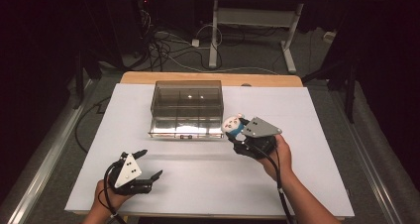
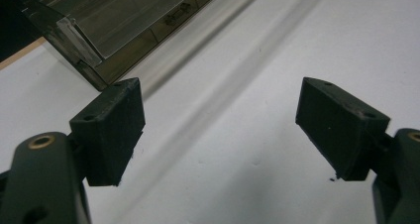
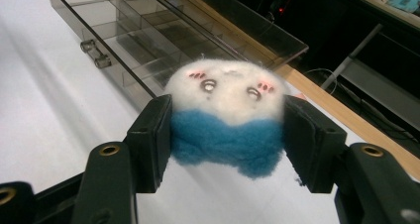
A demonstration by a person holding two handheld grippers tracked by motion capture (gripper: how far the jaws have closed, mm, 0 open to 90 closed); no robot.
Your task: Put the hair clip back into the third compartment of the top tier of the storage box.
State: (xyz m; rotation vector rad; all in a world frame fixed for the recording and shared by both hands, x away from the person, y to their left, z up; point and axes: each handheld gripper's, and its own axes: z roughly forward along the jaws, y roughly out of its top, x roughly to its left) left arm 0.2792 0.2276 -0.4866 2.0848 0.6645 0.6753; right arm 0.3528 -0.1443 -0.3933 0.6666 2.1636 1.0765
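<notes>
A small plush toy (image 3: 225, 115), white on top and blue below, sits between the two black pads of my right gripper (image 3: 225, 135), which press on its sides. From above, that toy (image 1: 234, 125) is held just right of the clear box's front corner, above the white table. The clear plastic box (image 1: 187, 107) has its drawer (image 1: 185, 129) pulled out toward me, with dividers inside. My left gripper (image 1: 147, 165) rests near the table's front left, jaws wide apart (image 2: 218, 130) with nothing between them.
The white table (image 1: 297, 184) has a wooden strip (image 1: 208, 78) along its far edge. Beyond it are a dark floor, cables and a desk frame (image 1: 214, 30). Bare table surface lies between the two grippers.
</notes>
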